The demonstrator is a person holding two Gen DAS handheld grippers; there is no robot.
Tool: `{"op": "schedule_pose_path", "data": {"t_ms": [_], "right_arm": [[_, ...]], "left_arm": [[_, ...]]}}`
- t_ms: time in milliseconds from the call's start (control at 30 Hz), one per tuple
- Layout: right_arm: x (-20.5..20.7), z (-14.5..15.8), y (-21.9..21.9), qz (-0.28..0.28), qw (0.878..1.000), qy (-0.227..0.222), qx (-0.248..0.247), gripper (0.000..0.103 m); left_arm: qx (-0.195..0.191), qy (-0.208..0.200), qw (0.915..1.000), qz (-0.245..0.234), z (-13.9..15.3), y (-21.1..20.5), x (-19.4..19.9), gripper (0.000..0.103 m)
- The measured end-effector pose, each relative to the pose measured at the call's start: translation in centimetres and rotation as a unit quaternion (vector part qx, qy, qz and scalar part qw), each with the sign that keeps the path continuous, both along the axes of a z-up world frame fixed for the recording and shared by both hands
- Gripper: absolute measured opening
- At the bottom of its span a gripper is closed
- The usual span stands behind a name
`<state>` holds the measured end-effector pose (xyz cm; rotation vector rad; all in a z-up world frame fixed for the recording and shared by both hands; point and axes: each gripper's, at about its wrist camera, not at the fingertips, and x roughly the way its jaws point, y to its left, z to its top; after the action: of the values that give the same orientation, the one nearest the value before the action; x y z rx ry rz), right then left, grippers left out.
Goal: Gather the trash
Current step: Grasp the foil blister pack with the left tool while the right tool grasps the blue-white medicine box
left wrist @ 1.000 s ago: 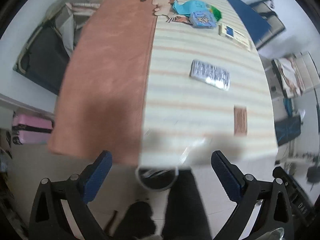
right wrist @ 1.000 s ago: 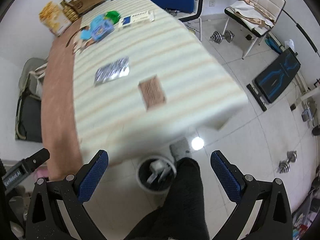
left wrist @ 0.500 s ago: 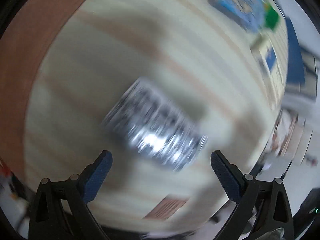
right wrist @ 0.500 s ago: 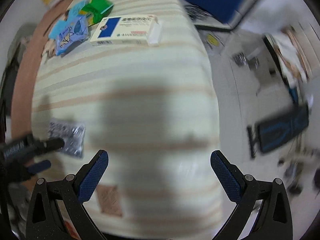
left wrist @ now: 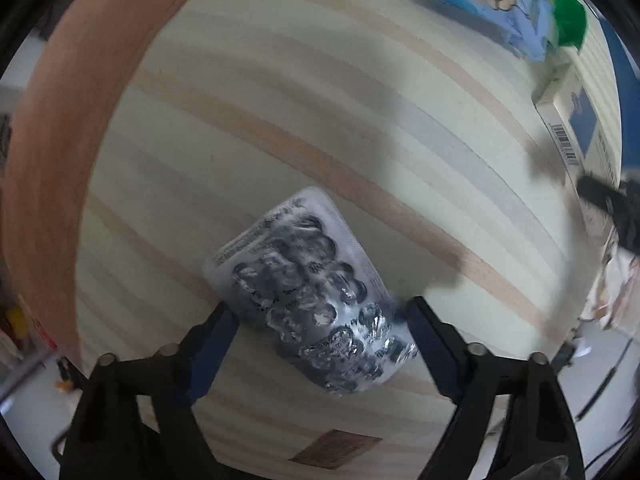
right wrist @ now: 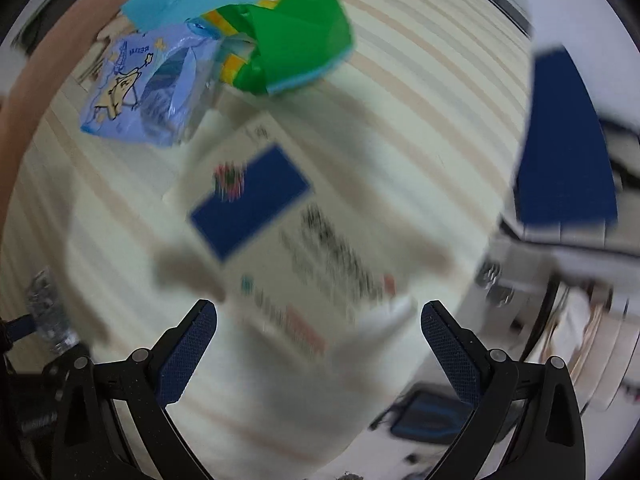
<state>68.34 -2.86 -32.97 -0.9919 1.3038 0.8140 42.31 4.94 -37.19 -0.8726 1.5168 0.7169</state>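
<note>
Left gripper (left wrist: pixel 318 318): jaws spread, its blue-padded fingers (left wrist: pixel 212 340) bracketing a silver foil blister pack (left wrist: pixel 316 304) that is lying flat on the cream striped tablecloth (left wrist: pixel 320 120); contact appears near but is blurred.

Right gripper (right wrist: pixel 318 320): jaws spread wide, hovering over a white cardboard medicine box with a blue panel (right wrist: pixel 280 236).

Beyond the box: a pale blue plastic wrapper (right wrist: pixel 136 96) and a crumpled green carton (right wrist: pixel 296 44) are lying together.
</note>
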Motion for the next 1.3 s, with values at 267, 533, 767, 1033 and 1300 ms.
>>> {"op": "schedule_pose_path", "data": {"t_ms": [267, 533, 767, 1033, 1300], "right_arm": [[2.0, -1.6, 1.5, -0.03, 0.999, 0.035, 0.001, 0.098], [0.2, -1.8, -6.5, -0.228, 0.965, 0.128, -0.008, 0.098], [-2.9, -1.2, -9.2, -0.244, 0.955, 0.167, 0.025, 0.098], [-2.7, -0.8, -9.6, -0.24, 0.963, 0.12, 0.037, 0.089], [-4.1, 0.2, -10.4, -0.306, 0.94, 0.137, 0.064, 0.091]], "left_arm": [[0.019, -0.003, 0.999, -0.041, 1.0, 1.3, 0.1, 0.071], [0.03, -0.032, 0.9936, -0.104, 1.9, 1.6, -0.4, 0.064], [0.03, -0.026, 0.9927, -0.114, 2.1, 2.7, -0.2, 0.064], [0.038, -0.055, 0.9796, -0.19, 3.0, -1.2, 3.7, 0.056], [0.035, -0.043, 0.9808, -0.187, 2.1, -3.2, 3.1, 0.06]]}}
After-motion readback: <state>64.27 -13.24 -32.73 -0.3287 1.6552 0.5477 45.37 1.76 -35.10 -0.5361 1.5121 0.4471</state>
